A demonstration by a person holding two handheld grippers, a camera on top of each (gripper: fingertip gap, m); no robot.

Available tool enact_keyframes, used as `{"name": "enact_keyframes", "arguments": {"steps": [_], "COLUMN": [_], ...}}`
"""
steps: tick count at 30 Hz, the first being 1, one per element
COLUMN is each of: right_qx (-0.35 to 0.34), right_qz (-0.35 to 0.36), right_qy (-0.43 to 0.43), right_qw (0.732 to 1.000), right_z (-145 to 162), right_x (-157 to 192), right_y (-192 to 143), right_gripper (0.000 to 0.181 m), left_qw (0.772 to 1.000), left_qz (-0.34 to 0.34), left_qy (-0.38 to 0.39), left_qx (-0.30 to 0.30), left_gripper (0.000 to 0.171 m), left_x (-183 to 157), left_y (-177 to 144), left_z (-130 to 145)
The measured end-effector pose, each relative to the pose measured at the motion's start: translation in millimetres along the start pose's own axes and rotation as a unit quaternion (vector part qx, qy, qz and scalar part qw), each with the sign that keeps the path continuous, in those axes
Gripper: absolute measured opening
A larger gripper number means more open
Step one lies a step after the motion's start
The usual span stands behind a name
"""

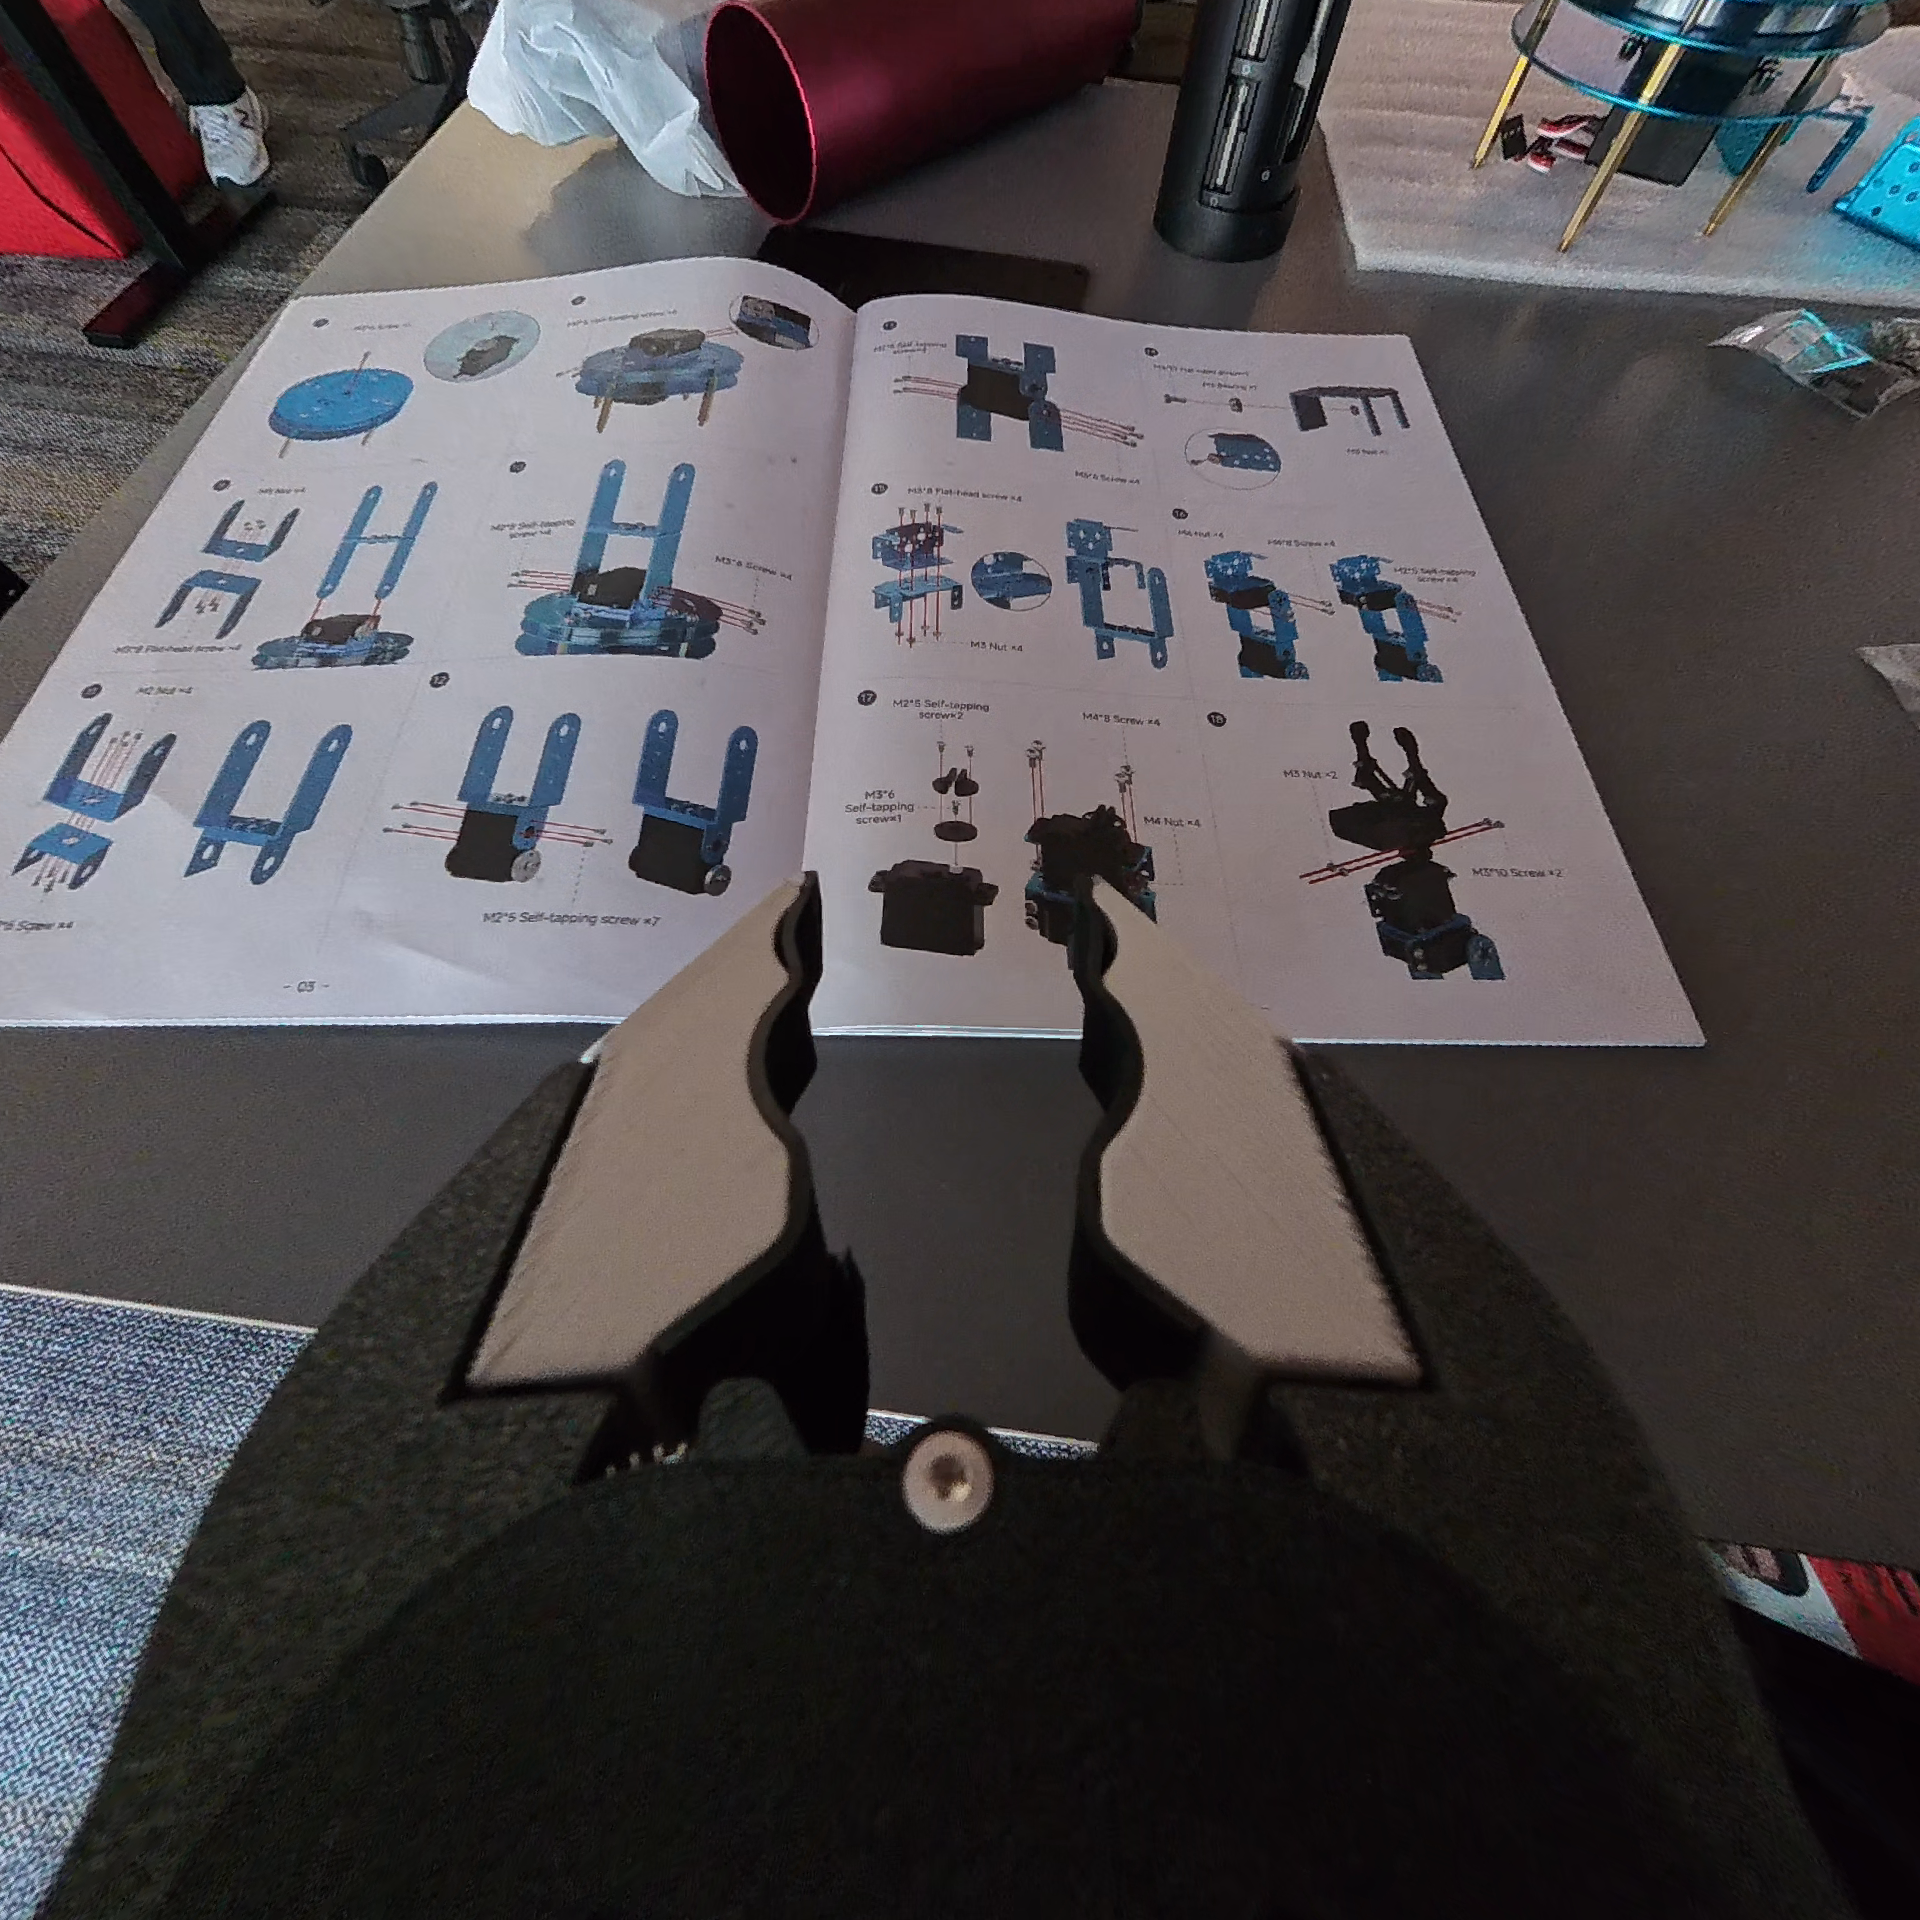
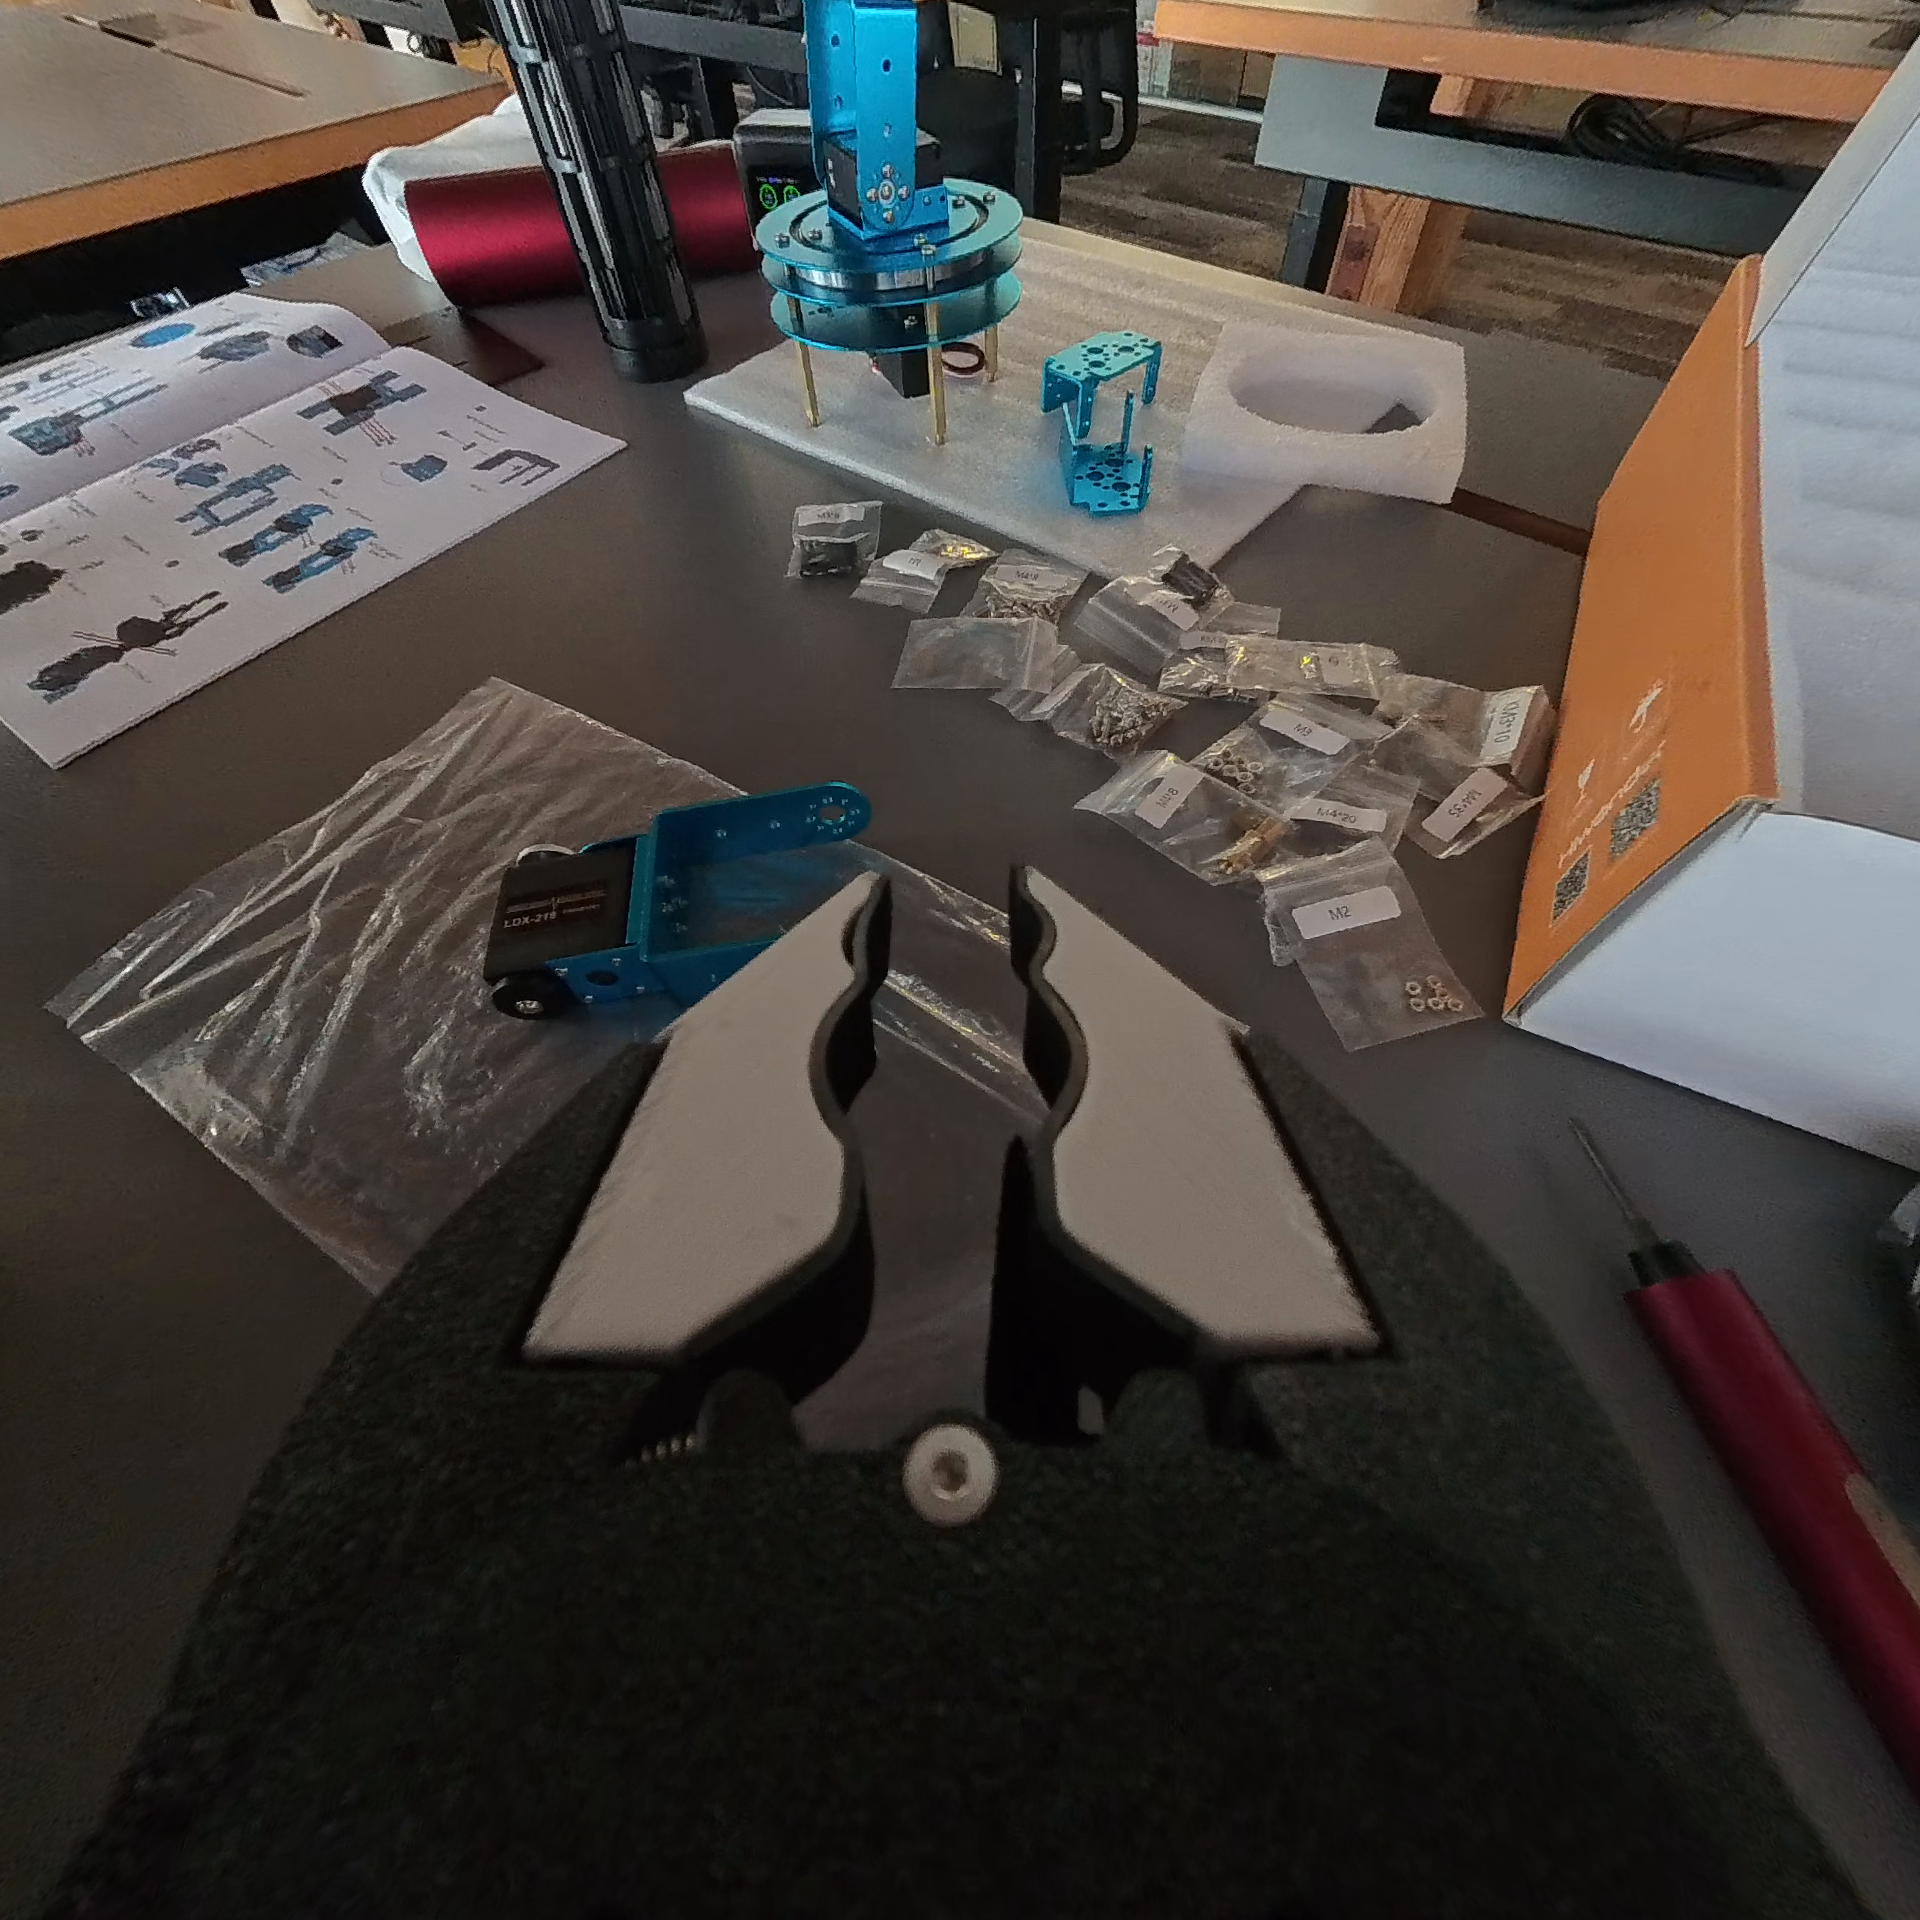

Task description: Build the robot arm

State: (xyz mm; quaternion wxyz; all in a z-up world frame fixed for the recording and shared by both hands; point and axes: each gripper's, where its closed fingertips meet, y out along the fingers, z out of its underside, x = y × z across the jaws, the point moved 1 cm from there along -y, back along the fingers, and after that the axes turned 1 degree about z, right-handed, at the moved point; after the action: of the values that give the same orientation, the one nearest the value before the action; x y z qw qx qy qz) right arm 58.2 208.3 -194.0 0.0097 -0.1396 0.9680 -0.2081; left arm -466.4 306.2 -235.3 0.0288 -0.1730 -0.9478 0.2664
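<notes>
My left gripper (image 1: 951, 894) is open and empty, above the near edge of an open instruction booklet (image 1: 623, 582) lying flat on the dark table (image 1: 1714, 1143). My right gripper (image 2: 948, 883) is open and empty, just right of a blue metal bracket with a black servo (image 2: 665, 909) that lies on a clear plastic bag (image 2: 343, 977). The booklet also shows in the right wrist view (image 2: 208, 520) at the left. A blue round-plate assembly on brass legs (image 2: 894, 260) stands on white foam farther back, with a loose blue bracket (image 2: 1101, 436) beside it.
Several small bags of screws and nuts (image 2: 1247, 727) lie right of my right gripper. An orange and white box (image 2: 1683, 665) stands at the right edge. A red-handled screwdriver (image 2: 1766, 1455) lies near right. A red tube (image 1: 821, 94) and a black cylinder (image 1: 1247, 125) stand behind the booklet. Tip to tip, the grippers are about 55 cm apart. My right gripper is the nearer one to the loose blue bracket (image 2: 1101, 436): about 35 cm, against 50 cm. It turns up in the left wrist view (image 1: 1848, 183) as well.
</notes>
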Motion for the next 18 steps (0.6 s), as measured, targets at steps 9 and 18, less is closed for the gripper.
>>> {"name": "enact_keyframes", "arguments": {"steps": [9, 18], "right_qx": [0.006, 0.007], "right_qz": [-0.006, -0.008], "right_qy": [0.000, 0.004], "right_qw": [1.000, 1.000], "right_z": [2.4, 4.5], "right_x": [2.7, 2.8], "right_y": [1.9, 0.4], "right_gripper": [0.022, 0.022], "left_qw": [1.000, 1.000], "left_qz": [0.001, 0.005], "left_qy": [0.001, 0.003], "left_qx": [0.003, 0.002], "left_gripper": [0.047, 0.047], "left_x": [-2.4, -5.9], "left_y": [-0.4, 1.2], "left_z": [1.8, 0.0]}}
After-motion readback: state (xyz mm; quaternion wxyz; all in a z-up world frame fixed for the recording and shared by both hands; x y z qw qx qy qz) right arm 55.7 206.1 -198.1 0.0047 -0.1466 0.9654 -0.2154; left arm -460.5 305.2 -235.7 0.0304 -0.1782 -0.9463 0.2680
